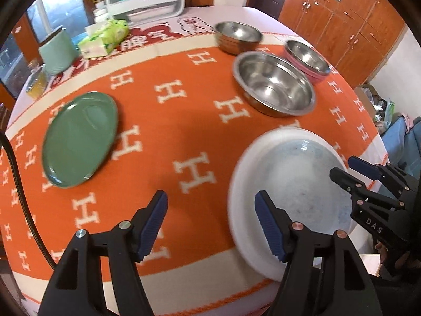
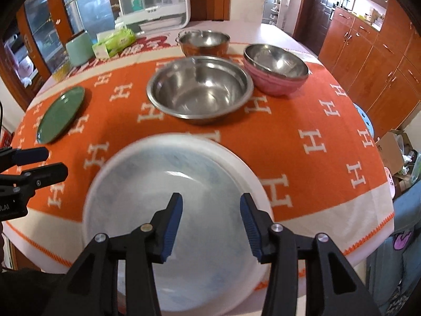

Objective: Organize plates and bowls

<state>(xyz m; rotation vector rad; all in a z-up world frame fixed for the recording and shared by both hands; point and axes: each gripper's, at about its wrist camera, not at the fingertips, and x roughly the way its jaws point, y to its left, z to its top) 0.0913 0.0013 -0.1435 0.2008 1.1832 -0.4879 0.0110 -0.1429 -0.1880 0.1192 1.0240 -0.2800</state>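
Both sets of jaws stand spread with nothing between the pads. Under the right gripper [image 2: 211,226] lies the white plate [image 2: 118,173] with a pale blue centre (blurred), near the worktop's front edge; the left gripper [image 1: 211,226] hangs with that plate beneath its right jaw and bare orange cloth [image 1: 163,121] under its left. Ahead and left of the left jaws rests a green plate [image 1: 79,139]. Beyond the right jaws sit a large steel bowl [image 2: 200,89], a steel bowl in a pink one [image 2: 276,68], and another steel bowl [image 2: 204,40] farther back.
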